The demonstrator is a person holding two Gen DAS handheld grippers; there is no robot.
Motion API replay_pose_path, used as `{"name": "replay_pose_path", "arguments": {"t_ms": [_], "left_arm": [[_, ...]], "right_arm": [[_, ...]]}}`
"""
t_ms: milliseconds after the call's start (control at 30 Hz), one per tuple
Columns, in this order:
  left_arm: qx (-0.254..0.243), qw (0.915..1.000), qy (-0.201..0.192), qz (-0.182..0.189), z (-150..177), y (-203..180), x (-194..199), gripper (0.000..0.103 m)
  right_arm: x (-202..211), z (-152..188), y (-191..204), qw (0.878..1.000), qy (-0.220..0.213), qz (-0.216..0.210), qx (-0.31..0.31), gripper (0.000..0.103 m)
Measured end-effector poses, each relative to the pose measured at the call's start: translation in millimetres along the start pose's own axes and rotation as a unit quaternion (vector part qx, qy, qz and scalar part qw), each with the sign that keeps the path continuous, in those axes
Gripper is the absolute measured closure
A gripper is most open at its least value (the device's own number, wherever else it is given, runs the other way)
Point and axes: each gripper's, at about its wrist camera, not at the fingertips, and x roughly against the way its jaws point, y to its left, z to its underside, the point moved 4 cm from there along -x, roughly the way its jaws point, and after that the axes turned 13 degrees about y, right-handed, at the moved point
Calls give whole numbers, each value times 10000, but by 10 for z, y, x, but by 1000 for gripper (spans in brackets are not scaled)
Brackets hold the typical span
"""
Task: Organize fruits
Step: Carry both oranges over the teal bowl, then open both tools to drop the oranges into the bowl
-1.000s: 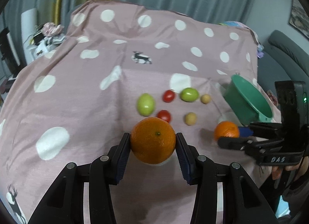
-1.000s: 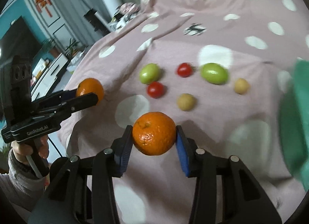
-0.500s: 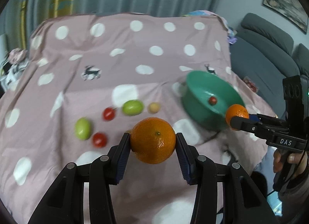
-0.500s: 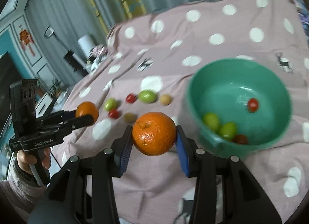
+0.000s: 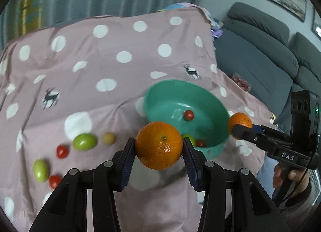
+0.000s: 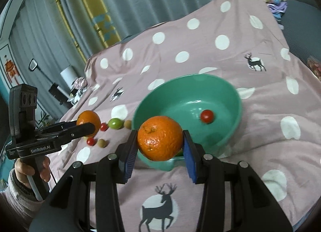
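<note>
My left gripper (image 5: 158,144) is shut on an orange (image 5: 158,151), held just left of and in front of the green bowl (image 5: 160,91). My right gripper (image 6: 160,138) is shut on a second orange (image 6: 158,143) above the bowl's near rim (image 6: 237,101). Each gripper shows in the other's view: the right gripper (image 5: 240,127) by the bowl's right rim, the left gripper (image 6: 88,125) over the loose fruit. A red tomato (image 6: 207,116) lies in the bowl, and a green fruit (image 5: 190,138) and another tomato (image 5: 200,143) show in the left wrist view.
Loose on the pink dotted cloth (image 5: 120,75), left of the bowl, lie green fruits (image 5: 84,141), red tomatoes (image 5: 62,151) and a small beige fruit (image 5: 109,138). A grey sofa (image 5: 260,55) stands to the right. A person's hand (image 6: 43,168) holds each handle.
Both grippers carried their oranges rightward, away from the loose fruit and up to the green bowl, rising a little. The bowl now sits right in front of both. Neither grip changed.
</note>
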Motion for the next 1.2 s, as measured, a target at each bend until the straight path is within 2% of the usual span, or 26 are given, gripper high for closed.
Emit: {"name": "replay_pose_path", "arguments": {"t_ms": [367,600,1200], "left_arm": [[-578,9977,334,-141,-282,-385,-477,56],[-633,9960,448,-448,-308,-393,-689,56],[-749,9936,606,-595,-341,-410,-910,56]], "right_arm": [[-150,-19,-121,9999,95,102,37,59],[-243,-32,-166,9996,132,210,122,59],[-371,-48,-231,9989,287,341,160,59]]}}
